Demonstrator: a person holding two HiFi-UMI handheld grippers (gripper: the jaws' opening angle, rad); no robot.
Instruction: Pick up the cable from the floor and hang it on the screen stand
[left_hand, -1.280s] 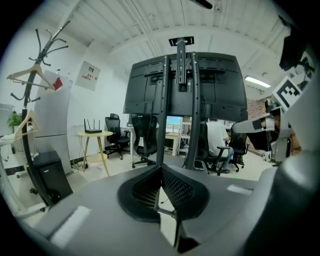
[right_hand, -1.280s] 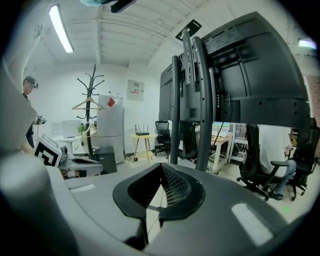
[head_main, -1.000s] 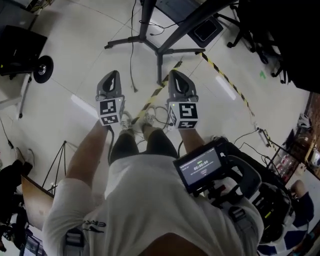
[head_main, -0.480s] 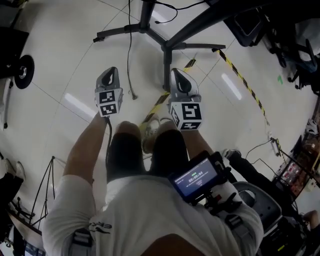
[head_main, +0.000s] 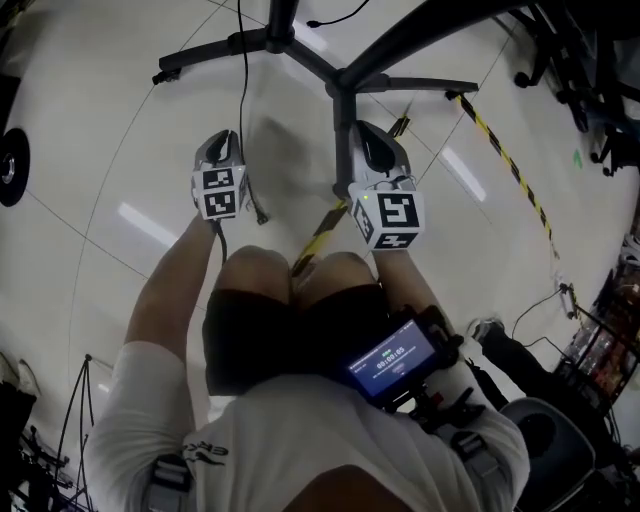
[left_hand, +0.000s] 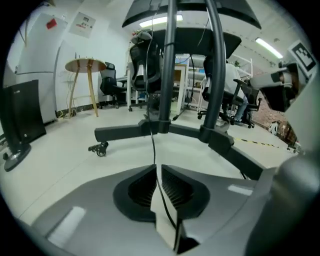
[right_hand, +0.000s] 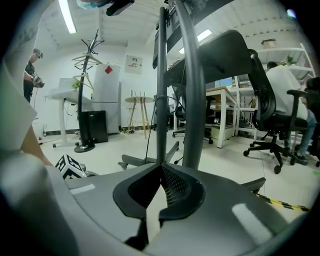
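two shut, empty tools: left tool (head_main: 224, 142) seemingly just beside the cable (head_main: 243, 90), right tool (head_main: 370, 135) farther off.

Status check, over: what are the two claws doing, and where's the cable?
Left gripper shut, empty, low over floor. Right gripper shut, empty. Cable on floor by left gripper, not picked up. Stand leg beside right gripper.

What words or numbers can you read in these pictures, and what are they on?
Nothing reads clearly.
On the small screen at the person's chest: light digits, too blurred to read.
On the white shirt: dark lettering, too small.
On the wall sign: print too small.
On the wall poster: too small.
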